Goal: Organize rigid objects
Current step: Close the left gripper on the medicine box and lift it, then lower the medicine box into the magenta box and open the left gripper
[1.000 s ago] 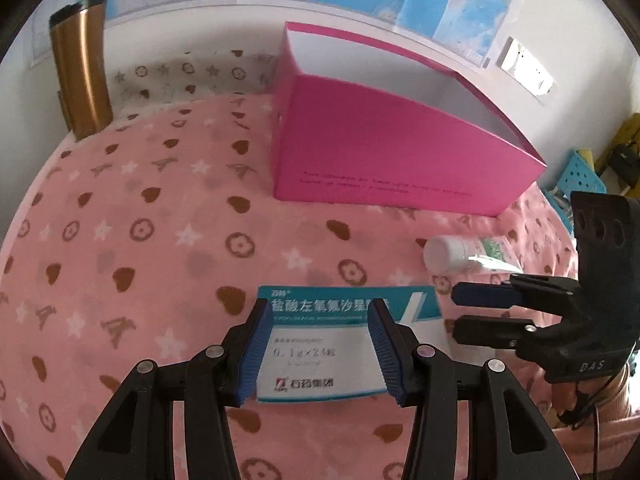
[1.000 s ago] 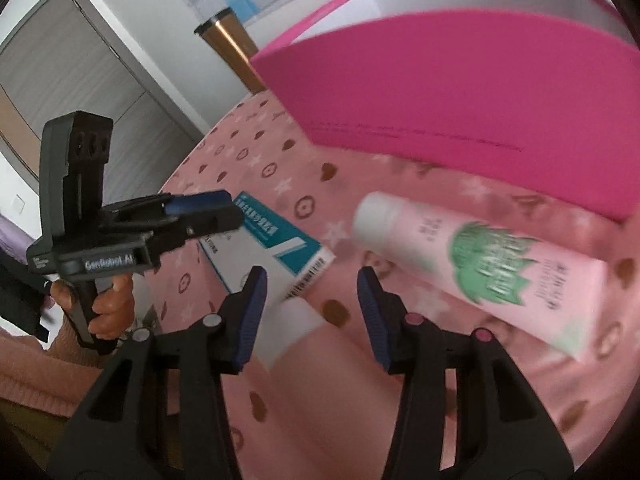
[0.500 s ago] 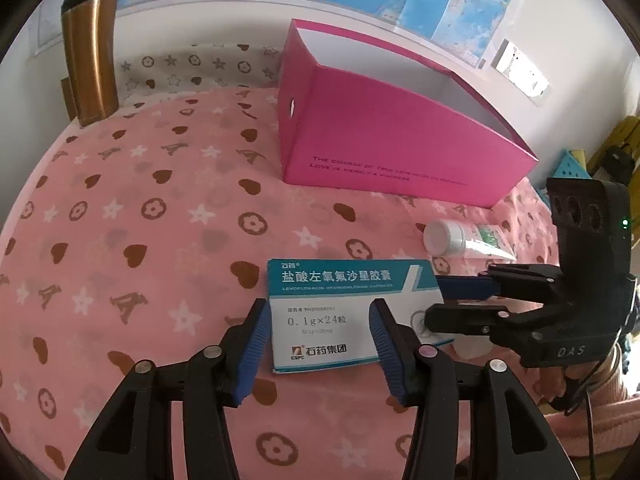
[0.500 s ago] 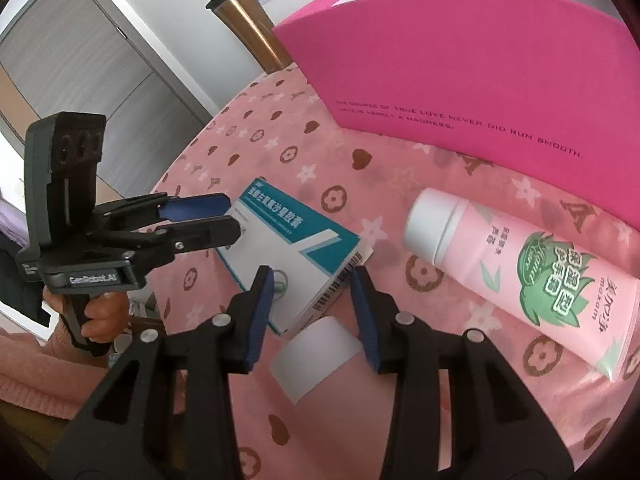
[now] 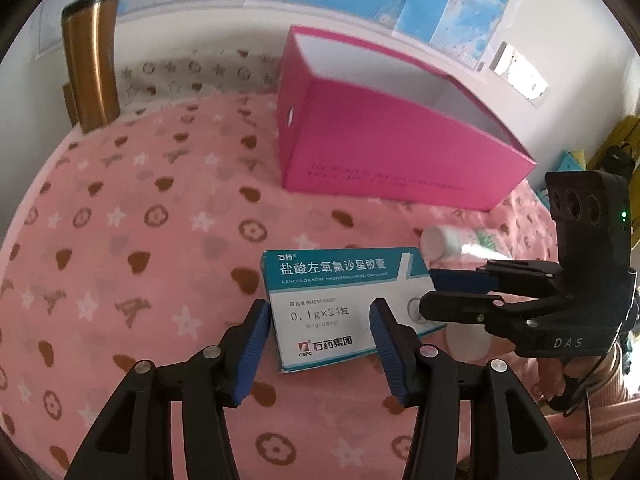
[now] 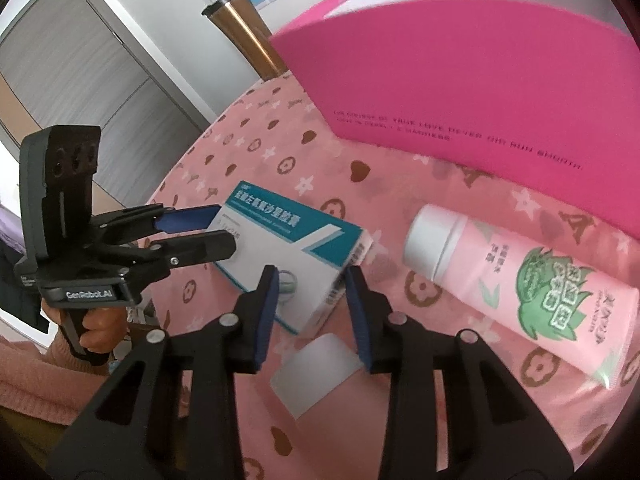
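A white and teal medicine box (image 5: 340, 300) lies flat on the pink patterned cloth; it also shows in the right wrist view (image 6: 296, 256). My left gripper (image 5: 320, 340) is open, its jaws on either side of the box's near end, not touching it. My right gripper (image 6: 310, 292) is open, its jaws around the box's right corner; in the left wrist view (image 5: 432, 292) it comes in from the right. A pink tube (image 6: 516, 284) with a white cap lies to the right. An open pink box (image 5: 384, 136) stands behind.
A bronze tumbler (image 5: 94, 64) stands at the back left by the wall. A small white card (image 6: 316, 372) lies on the cloth under my right gripper. Maps hang on the wall behind. The cloth's near edge drops off by the person's hand.
My left gripper has pulled back and risen, so the medicine box now sits further ahead. My right gripper has moved left from the tube to the box's corner.
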`<state>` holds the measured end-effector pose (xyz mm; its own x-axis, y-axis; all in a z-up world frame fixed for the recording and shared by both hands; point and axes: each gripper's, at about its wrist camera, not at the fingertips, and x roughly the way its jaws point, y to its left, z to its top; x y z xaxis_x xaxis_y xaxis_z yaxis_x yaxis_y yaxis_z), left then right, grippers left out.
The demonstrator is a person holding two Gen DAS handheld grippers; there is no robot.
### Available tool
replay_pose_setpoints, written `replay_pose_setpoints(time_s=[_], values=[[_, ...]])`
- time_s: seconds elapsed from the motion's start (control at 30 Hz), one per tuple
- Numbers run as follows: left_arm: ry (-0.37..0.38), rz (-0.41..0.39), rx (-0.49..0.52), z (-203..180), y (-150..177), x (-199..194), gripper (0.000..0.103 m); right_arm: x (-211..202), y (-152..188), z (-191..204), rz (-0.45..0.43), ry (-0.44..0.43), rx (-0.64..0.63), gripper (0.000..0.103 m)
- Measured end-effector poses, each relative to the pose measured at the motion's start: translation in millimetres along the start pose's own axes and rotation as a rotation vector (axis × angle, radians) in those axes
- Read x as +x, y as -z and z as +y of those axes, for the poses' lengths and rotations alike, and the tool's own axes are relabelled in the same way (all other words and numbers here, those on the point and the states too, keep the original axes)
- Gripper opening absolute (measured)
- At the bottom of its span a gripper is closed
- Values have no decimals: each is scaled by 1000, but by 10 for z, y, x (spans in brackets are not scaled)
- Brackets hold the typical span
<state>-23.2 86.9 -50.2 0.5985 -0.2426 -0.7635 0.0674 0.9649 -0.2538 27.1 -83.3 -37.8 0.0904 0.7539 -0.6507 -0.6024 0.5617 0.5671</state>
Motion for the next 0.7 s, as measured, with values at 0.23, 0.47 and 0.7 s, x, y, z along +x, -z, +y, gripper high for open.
replay_pose_setpoints(time_s=[0.23,0.47,0.7], values=[[32,-77,47,-168,-198,-195,52,-352,-126,48,-81,25,-26,38],[57,-156,111,-378,-525,-343,52,-742,-324,60,-183,61,-58,38],[51,-207,165,-545,-872,-354,51,-995,-559,-21,-253,87,-75,38]])
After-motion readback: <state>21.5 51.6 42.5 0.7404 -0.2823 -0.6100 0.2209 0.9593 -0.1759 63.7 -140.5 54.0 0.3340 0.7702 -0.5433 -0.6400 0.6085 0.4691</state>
